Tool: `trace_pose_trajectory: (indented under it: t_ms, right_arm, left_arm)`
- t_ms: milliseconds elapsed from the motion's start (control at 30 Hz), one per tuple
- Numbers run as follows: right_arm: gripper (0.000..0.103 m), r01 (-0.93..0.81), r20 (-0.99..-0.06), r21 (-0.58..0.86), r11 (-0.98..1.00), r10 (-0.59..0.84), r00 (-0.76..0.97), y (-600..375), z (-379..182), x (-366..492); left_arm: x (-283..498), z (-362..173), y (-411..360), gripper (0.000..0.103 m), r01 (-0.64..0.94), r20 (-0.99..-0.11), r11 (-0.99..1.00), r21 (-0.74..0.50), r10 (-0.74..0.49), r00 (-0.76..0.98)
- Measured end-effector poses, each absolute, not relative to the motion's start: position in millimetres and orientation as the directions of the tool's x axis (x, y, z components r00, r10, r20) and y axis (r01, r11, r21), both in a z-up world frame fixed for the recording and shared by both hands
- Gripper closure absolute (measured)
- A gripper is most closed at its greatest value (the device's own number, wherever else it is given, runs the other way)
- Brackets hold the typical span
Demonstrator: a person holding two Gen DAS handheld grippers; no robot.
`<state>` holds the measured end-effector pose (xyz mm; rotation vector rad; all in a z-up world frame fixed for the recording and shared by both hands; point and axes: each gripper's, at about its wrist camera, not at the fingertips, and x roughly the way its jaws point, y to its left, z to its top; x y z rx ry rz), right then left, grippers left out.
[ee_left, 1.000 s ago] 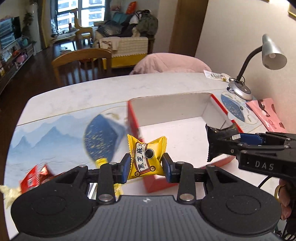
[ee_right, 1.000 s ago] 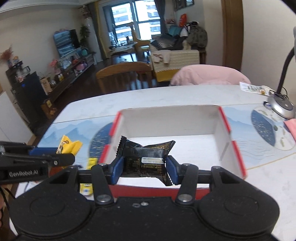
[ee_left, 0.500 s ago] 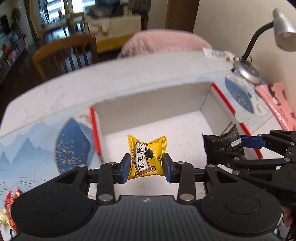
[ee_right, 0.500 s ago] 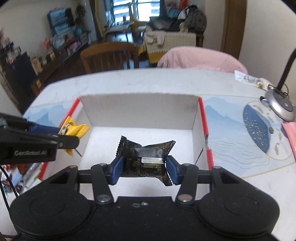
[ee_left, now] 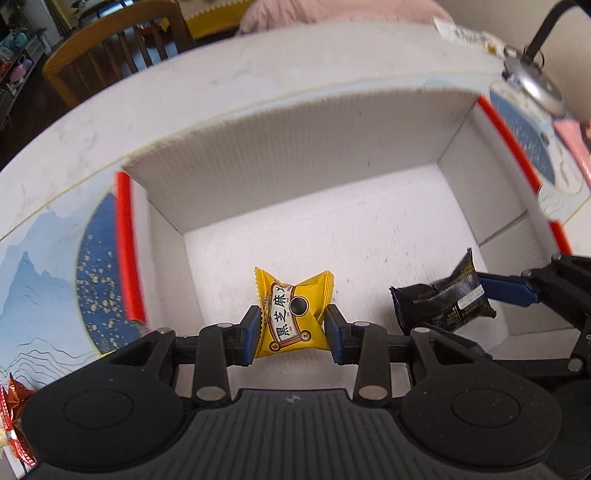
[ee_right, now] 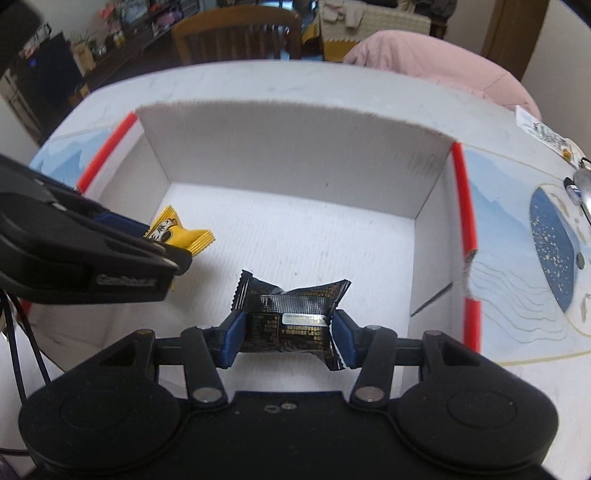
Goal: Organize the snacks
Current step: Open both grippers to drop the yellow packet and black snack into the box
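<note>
My left gripper (ee_left: 291, 332) is shut on a yellow snack packet (ee_left: 291, 314) and holds it over the floor of an open white cardboard box with red edges (ee_left: 295, 155). My right gripper (ee_right: 288, 332) is shut on a black snack packet (ee_right: 288, 314) and holds it inside the same box (ee_right: 295, 147), to the right of the left gripper. The black packet (ee_left: 443, 299) also shows in the left wrist view, and the yellow packet (ee_right: 181, 234) shows in the right wrist view. The box holds nothing else.
The box sits on a white table with a blue printed mat (ee_left: 48, 258). A red wrapped snack (ee_left: 14, 398) lies at the left near the table edge. A desk lamp base (ee_left: 532, 77) and a pink item (ee_left: 576, 144) stand at the right. A wooden chair (ee_right: 236, 33) is behind the table.
Both grippers have moved forward and down into the box with their packets. The box now fills both views.
</note>
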<state>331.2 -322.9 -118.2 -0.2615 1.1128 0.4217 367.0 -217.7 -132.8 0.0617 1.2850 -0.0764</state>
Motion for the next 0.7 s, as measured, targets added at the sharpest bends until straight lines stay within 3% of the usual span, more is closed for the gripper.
trace_pose_trajectory:
  t_ms: [400,700]
  right_arm:
    - [0.049,-0.458,-0.92,0.018,0.889,0.194,0.34,-320,-128,335]
    - [0.04,-0.437,-0.891,0.068,0.897,0.252,0.378,-331,-105,326]
  left_arm:
    - [370,-144,-225,0.061,0.109,-0.972,0.994,-0.011,-0.036,0.23]
    - [357,-128,-214,0.06,0.087,-0.958,0.995,-0.049,-0.072,0.279]
